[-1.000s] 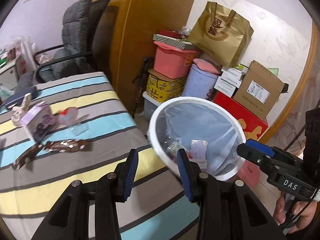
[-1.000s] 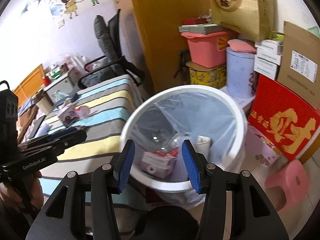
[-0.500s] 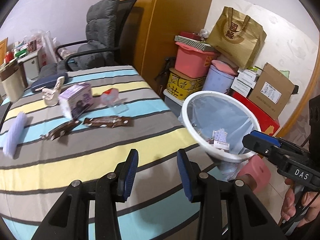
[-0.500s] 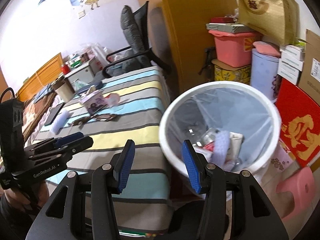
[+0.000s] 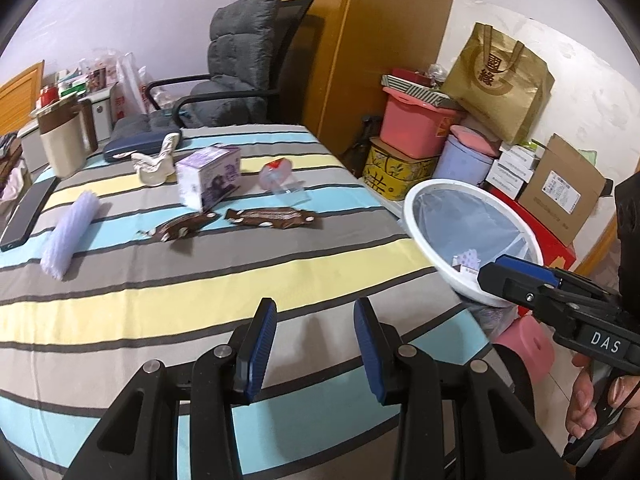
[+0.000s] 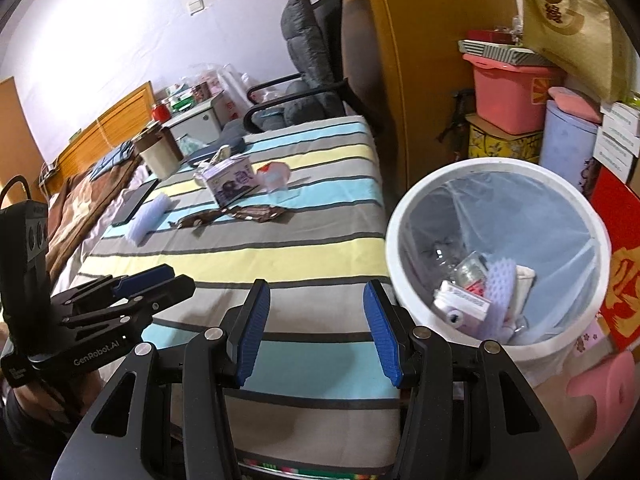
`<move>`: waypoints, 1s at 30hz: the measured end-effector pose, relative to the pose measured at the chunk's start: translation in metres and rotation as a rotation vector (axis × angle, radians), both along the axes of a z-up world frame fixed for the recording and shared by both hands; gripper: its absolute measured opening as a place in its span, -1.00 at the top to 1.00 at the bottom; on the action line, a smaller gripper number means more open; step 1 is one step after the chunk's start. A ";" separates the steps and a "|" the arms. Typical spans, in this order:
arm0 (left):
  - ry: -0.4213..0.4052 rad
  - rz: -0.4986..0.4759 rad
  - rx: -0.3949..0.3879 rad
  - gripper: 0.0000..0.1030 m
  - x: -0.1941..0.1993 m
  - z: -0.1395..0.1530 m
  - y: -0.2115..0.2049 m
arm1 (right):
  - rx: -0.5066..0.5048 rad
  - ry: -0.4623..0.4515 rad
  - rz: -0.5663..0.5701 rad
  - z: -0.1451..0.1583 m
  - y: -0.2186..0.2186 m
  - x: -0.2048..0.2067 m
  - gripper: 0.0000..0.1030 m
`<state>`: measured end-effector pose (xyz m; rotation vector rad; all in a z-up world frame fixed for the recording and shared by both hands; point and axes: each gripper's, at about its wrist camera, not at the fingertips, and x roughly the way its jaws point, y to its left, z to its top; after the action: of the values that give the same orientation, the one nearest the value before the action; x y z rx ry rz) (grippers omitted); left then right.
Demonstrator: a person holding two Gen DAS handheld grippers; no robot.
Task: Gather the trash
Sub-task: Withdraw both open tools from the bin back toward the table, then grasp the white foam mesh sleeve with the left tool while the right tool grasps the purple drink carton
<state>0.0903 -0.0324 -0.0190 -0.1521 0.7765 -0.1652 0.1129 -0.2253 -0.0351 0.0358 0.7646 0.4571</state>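
- Both views have swung off the white round plastic bin [image 6: 498,256] toward the striped tablecloth [image 5: 200,280]; judged: another pickup is starting.
- Left gripper [image 5: 314,344] and right gripper [image 6: 316,328]: jaws apart, empty.
- Bin beside the table, bag-lined, holds cartons, wrappers and a clear bottle.
- Two brown foil wrappers [image 5: 272,218] and a purple carton [image 5: 210,176] remain on the cloth.

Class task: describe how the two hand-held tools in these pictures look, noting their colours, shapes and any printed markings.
Both are black angular frames ending in two fingers with ribbed blue pads. The left tool carries white "GenRobot.AI" lettering on its side; the right tool reads "DAS". A thin black cable hangs by the right tool's handle, and a black cable loops behind the left one.
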 end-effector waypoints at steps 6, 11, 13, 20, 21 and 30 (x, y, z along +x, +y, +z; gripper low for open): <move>0.004 0.026 -0.005 0.22 -0.003 -0.002 0.012 | -0.008 0.009 0.031 -0.001 0.011 0.001 0.01; 0.005 0.047 -0.005 0.22 -0.003 -0.003 0.022 | -0.012 0.009 0.053 0.001 0.021 0.004 0.01; 0.006 0.058 -0.005 0.22 -0.002 -0.003 0.027 | -0.016 0.007 0.064 0.003 0.026 0.007 0.01; -0.007 0.111 0.006 0.22 0.002 0.003 0.052 | -0.012 -0.003 0.082 0.009 0.043 0.016 0.01; -0.008 0.119 0.007 0.22 0.003 0.004 0.056 | -0.011 -0.003 0.083 0.009 0.044 0.017 0.01; -0.012 0.203 0.024 0.22 0.013 0.010 0.100 | -0.015 -0.002 0.107 0.010 0.070 0.034 0.01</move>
<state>0.1033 0.0673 -0.0093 -0.2058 0.7458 0.0356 0.1464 -0.1549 -0.0248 -0.0200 0.7709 0.5529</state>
